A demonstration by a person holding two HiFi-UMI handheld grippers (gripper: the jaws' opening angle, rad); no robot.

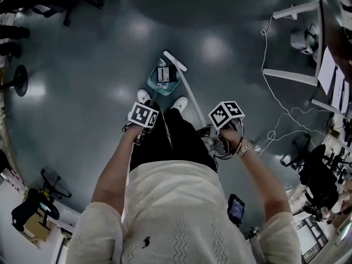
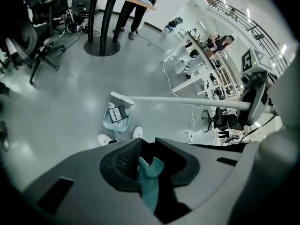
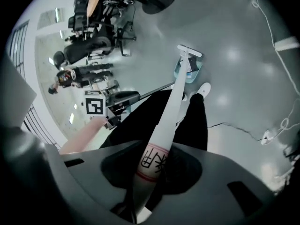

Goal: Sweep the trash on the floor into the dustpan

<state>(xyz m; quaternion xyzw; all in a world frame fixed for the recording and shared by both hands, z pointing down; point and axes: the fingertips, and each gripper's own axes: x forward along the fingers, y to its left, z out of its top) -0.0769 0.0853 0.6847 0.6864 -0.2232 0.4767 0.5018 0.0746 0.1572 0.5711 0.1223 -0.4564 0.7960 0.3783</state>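
1. The left hand-held gripper (image 2: 146, 168) is clamped on the teal plastic handle (image 2: 150, 186) of the translucent teal dustpan (image 1: 155, 87).
2. The right hand-held gripper (image 3: 149, 177) grips the white broom pole (image 3: 166, 125).
3. The dustpan sits on the grey floor (image 1: 99, 65) at 12 o'clock from the white shoes (image 1: 179, 103), with a dark labelled packet (image 1: 165, 73) inside.

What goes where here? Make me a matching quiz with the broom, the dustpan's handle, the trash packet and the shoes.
Things:
1. broom pole
2. teal dustpan handle
3. trash packet
4. white shoes

Places:
A. lying in the dustpan
B. on the floor, either side of the dustpan's near end
C. clamped in the left gripper
D. clamped in the right gripper

Pairs: 1-D, 2-C, 3-A, 4-B.
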